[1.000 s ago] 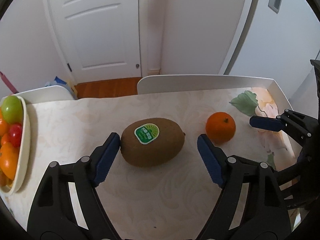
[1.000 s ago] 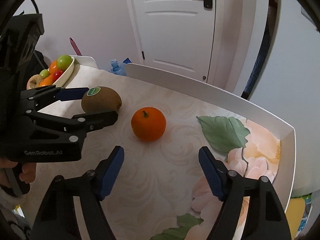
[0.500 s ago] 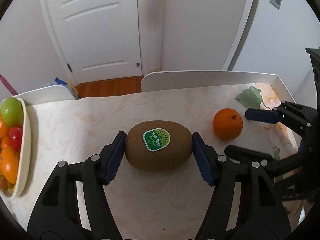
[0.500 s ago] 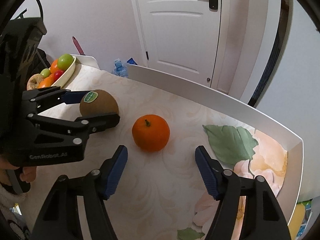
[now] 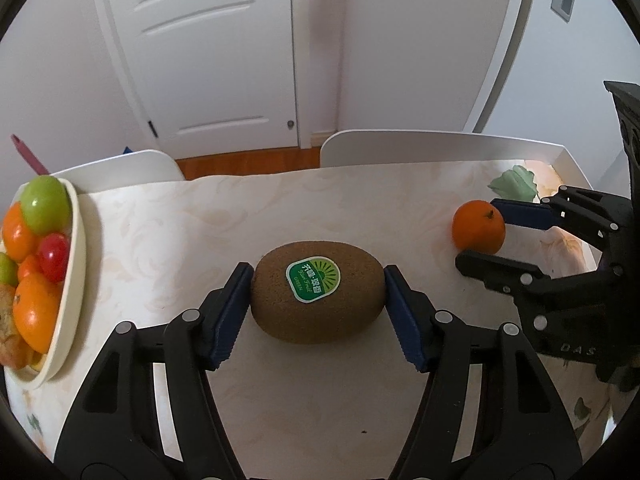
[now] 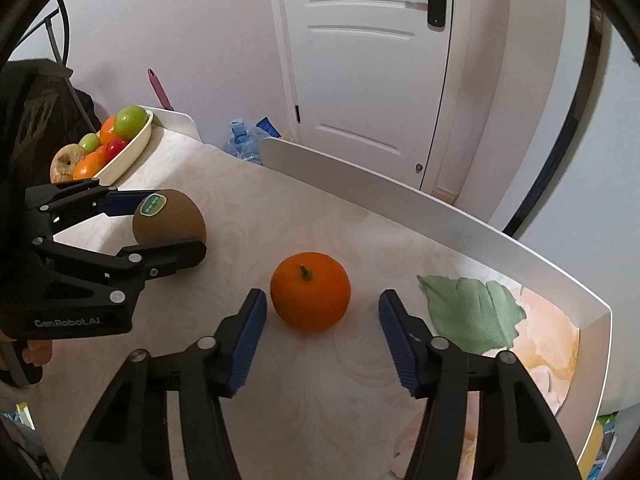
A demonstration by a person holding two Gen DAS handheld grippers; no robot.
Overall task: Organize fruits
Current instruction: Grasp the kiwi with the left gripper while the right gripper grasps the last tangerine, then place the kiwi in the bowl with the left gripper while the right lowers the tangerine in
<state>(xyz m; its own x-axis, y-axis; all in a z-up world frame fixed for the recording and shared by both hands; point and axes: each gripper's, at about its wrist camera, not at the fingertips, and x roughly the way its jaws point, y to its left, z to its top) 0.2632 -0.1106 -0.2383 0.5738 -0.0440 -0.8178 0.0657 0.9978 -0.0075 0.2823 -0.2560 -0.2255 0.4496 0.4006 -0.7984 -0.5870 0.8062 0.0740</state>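
Observation:
A brown kiwi point(image 5: 318, 296) with a green sticker sits between the blue pads of my left gripper point(image 5: 318, 308), which is shut on it; the kiwi also shows in the right wrist view point(image 6: 170, 222). An orange point(image 6: 310, 297) with a stem lies on the table between the fingers of my right gripper point(image 6: 322, 332), which is open around it without touching. The orange also shows in the left wrist view point(image 5: 478, 230). A cream fruit bowl point(image 5: 74, 280) with oranges, green apples and a red fruit stands at the table's left end.
The table has a pale patterned cloth with a green leaf print point(image 6: 472, 308) at the right. White chair backs point(image 6: 400, 204) line the far edge. A white door point(image 5: 208, 52) stands behind, with a water bottle point(image 6: 242, 144) on the floor.
My left gripper closed on the kiwi and holds it. My right gripper moved forward so the orange now lies between its open fingers.

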